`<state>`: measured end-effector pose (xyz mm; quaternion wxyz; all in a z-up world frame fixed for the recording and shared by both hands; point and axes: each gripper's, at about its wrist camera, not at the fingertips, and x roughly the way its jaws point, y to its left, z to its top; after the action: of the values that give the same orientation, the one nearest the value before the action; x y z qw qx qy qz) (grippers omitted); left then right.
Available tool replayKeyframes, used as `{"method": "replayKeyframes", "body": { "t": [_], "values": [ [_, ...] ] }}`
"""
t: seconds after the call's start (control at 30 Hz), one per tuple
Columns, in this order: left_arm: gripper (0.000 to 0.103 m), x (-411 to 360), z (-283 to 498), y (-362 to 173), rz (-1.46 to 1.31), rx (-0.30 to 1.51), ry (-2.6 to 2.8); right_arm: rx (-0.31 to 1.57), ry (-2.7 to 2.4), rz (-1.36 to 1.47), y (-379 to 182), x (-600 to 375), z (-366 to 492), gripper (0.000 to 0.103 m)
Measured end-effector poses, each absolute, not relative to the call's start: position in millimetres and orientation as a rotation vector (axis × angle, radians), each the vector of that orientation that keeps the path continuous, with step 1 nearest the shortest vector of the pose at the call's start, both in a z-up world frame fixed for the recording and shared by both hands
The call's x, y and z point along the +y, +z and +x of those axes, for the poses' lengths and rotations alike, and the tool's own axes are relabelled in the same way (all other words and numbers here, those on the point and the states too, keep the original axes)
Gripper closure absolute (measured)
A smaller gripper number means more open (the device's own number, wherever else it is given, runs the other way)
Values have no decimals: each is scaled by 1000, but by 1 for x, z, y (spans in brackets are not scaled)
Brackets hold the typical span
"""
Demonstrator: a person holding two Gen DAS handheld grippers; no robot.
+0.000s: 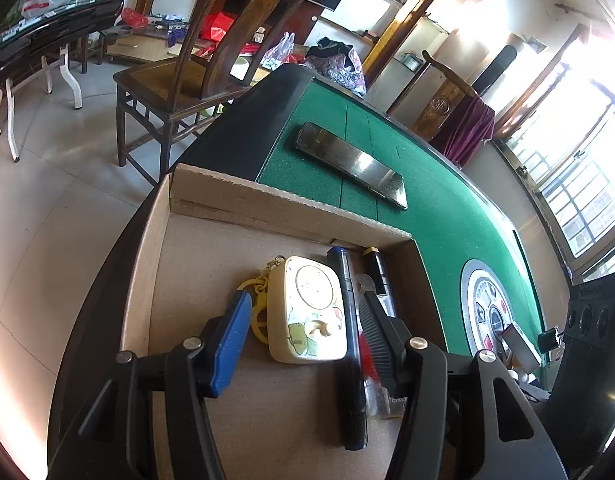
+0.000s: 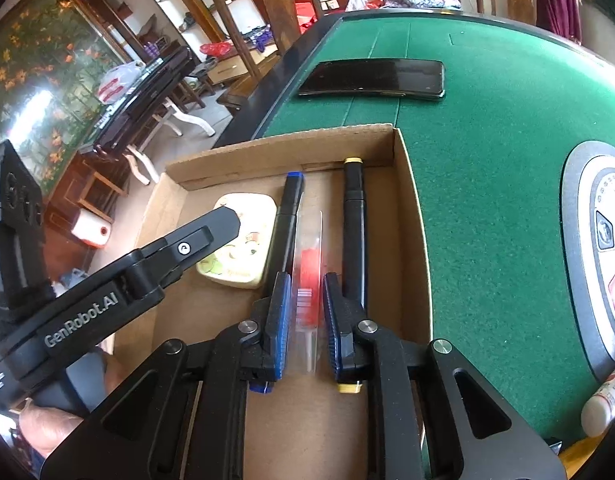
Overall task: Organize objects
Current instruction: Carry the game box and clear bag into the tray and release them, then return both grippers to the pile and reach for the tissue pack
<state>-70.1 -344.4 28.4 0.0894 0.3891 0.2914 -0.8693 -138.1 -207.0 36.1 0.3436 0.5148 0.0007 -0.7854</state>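
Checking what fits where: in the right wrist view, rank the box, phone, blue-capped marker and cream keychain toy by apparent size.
1. Box
2. Phone
3. Blue-capped marker
4. Keychain toy, partly hidden by the left tongs
Phone versus marker is unsure: the marker lies nearer.

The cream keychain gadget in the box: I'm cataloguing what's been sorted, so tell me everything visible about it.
The cream gadget is a rounded-square, plastic-looking case with a round ring on its face and a green-and-red cartoon print below. A yellow chain and ring hang off its upper left corner. It lies flat, face up, on the floor of the cardboard box, alongside the blue-capped marker, seemingly touching it. The left gripper straddles it, open, not gripping.
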Motion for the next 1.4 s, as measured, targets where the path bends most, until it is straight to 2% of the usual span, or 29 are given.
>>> {"method": "replayKeyframes", "body": {
  "t": [0.3,0.43,0.8,1.1,1.13,1.2,1.4],
  "values": [
    [46,-331,-48,48,1112,836,-2644,-92,-1981,1298,49,-172,-120,87],
    [40,-314,-31,63,1056,819,-2705,-160,-1927,1261,54,-141,-99,87],
    [35,-219,2,74,1088,698,-2864,-301,-1853,1223,49,-59,-59,87],
    [29,-124,30,66,1242,638,-3018,-375,-2018,1167,57,79,-36,87],
    [27,-114,30,63,1273,628,-3026,-397,-2054,1184,54,98,-37,85],
    [27,-96,30,57,1340,614,-3025,-450,-2125,1211,44,132,-42,69],
    [27,-65,23,41,1475,551,-3016,-618,-2101,1302,10,170,-60,67]
  ]
}}
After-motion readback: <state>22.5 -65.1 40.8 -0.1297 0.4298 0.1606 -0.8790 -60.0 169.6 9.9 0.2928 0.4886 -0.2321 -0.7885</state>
